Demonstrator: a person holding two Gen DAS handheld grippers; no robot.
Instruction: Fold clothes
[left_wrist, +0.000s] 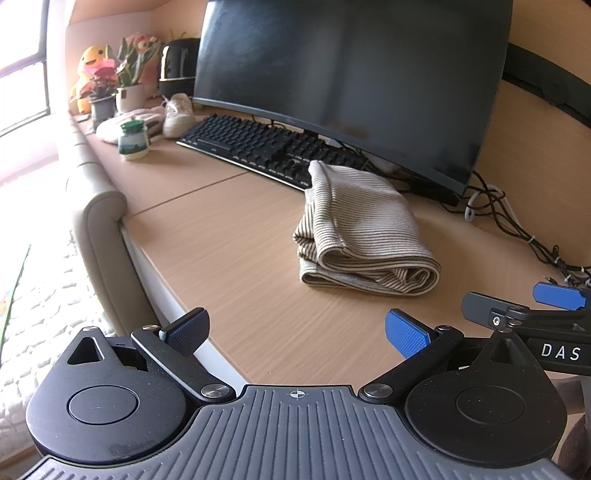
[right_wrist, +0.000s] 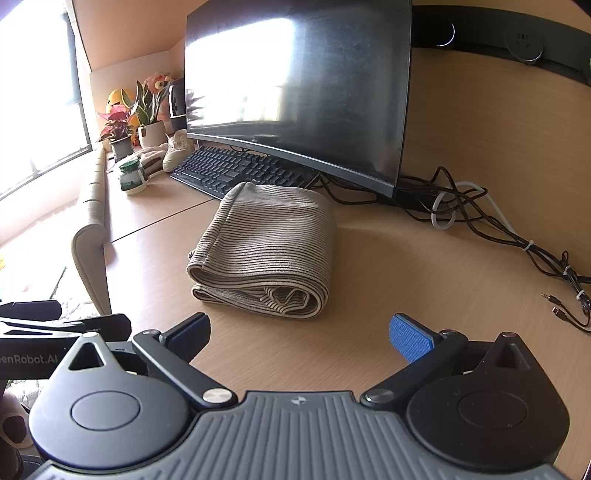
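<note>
A beige striped garment (left_wrist: 360, 229) lies folded into a thick bundle on the wooden desk (left_wrist: 229, 251), in front of the keyboard. It also shows in the right wrist view (right_wrist: 266, 251). My left gripper (left_wrist: 295, 332) is open and empty, held back from the bundle near the desk's front edge. My right gripper (right_wrist: 299, 334) is open and empty, just short of the bundle's near fold. The right gripper's blue-padded fingers (left_wrist: 559, 295) show at the right edge of the left wrist view.
A curved monitor (left_wrist: 351, 81) and black keyboard (left_wrist: 266, 147) stand behind the garment. Tangled cables (right_wrist: 480, 218) lie at the right. A green-lidded jar (left_wrist: 133, 140), potted plants (left_wrist: 127, 85), a shoe (left_wrist: 179, 114) and plush toys crowd the far left. A padded bed edge (left_wrist: 99, 221) borders the desk's left.
</note>
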